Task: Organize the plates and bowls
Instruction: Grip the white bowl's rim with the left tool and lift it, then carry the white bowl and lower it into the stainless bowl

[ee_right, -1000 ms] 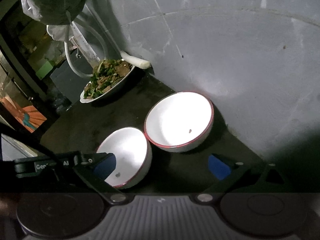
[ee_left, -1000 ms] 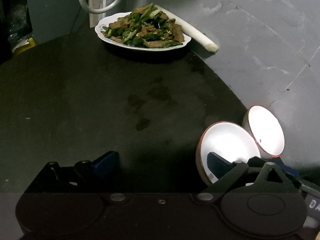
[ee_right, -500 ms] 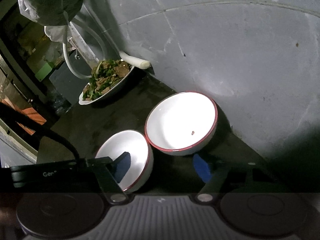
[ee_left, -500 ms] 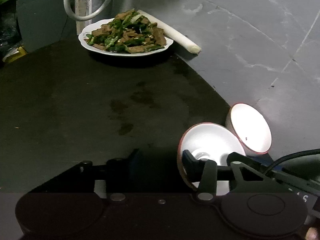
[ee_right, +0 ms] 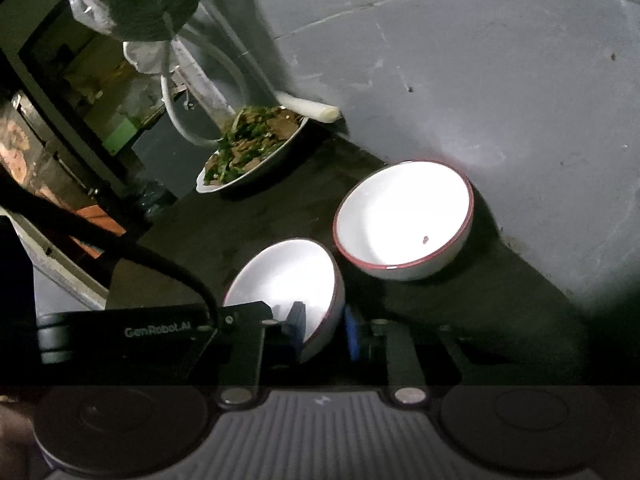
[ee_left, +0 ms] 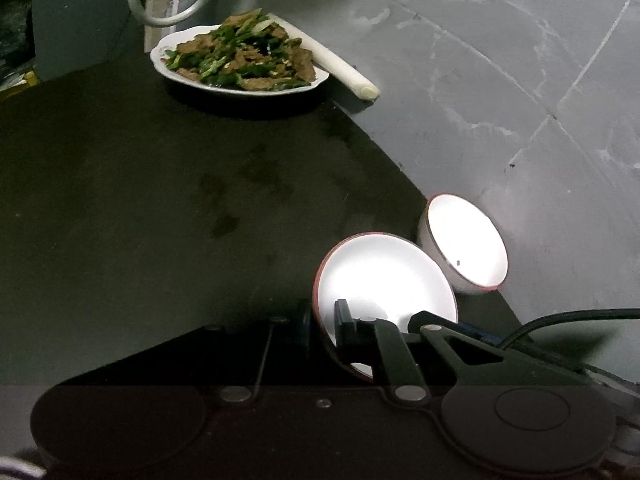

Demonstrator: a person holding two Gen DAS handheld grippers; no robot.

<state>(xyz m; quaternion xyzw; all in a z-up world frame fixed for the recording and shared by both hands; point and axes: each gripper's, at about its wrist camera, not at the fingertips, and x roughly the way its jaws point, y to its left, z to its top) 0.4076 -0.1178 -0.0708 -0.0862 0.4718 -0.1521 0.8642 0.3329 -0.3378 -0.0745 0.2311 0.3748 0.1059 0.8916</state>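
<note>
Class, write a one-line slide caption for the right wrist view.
Both tongs grip the near bowl's rim; second bowl and food plate behind.

"GenRobot.AI" is printed in pale letters on the left hand-held gripper (ee_right: 298, 322), nothing else legible.

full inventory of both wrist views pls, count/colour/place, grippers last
near bowl: 1, white with red rim, tilted, rim between both grippers' fingers
far bowl: 1, white with red rim, on the counter by the wall
plate of food: 1, white, green and brown stir-fry, far end of counter
leek: 1, white stalk, behind the plate against the wall
hose: 1, white loop, behind the plate
counter: 1, dark
wall: grey
left gripper: black, shut on near bowl
right gripper: black, blue pads, shut on near bowl
</note>
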